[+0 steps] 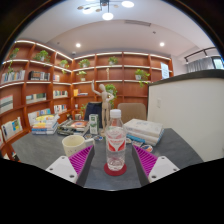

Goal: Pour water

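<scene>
A clear plastic water bottle (116,138) with a white cap and a red-and-white label stands upright on a red coaster (116,169) on the grey table (40,150). My gripper (113,161) is open. The bottle stands between its magenta pads (81,158) with a gap at either side. A pale yellow cup (72,143) sits on the table just left of the bottle, beyond the left finger.
A white box (143,128) lies beyond the right finger. Books (45,123) and a small glass jar (93,123) sit at the table's far side. Behind are a wooden mannequin (101,98), bookshelves (40,85) and a white partition (188,110).
</scene>
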Motion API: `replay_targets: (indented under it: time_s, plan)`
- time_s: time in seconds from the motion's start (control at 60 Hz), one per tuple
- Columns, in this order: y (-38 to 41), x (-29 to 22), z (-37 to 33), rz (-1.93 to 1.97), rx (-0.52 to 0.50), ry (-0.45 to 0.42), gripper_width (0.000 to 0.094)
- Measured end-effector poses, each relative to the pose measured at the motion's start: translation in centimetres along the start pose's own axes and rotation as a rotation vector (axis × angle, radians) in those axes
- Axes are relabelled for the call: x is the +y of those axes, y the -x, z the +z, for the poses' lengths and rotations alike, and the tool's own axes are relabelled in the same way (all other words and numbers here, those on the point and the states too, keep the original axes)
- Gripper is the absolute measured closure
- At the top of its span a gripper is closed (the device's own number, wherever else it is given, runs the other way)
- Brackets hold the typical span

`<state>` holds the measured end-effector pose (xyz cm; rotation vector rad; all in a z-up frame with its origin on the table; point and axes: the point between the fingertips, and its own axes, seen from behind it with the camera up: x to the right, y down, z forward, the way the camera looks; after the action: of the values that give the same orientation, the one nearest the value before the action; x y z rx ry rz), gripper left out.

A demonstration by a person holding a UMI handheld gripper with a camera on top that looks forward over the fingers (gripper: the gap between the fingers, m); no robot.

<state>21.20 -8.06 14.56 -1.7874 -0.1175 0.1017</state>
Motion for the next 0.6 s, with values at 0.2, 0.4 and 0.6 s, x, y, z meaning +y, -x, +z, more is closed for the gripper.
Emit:
replay_targets:
  time_s: [0.2, 0.4, 0.6]
  plan:
    - [1.8, -2.1, -2.6, 0.012, -0.037, -0.048, 0.0148]
    - [3.0, -3.9, -3.8, 0.010, -0.056, -0.089, 0.0151]
    - [3.4, -4.0, -4.2, 0.003, -0.043, -0.096, 0.0152]
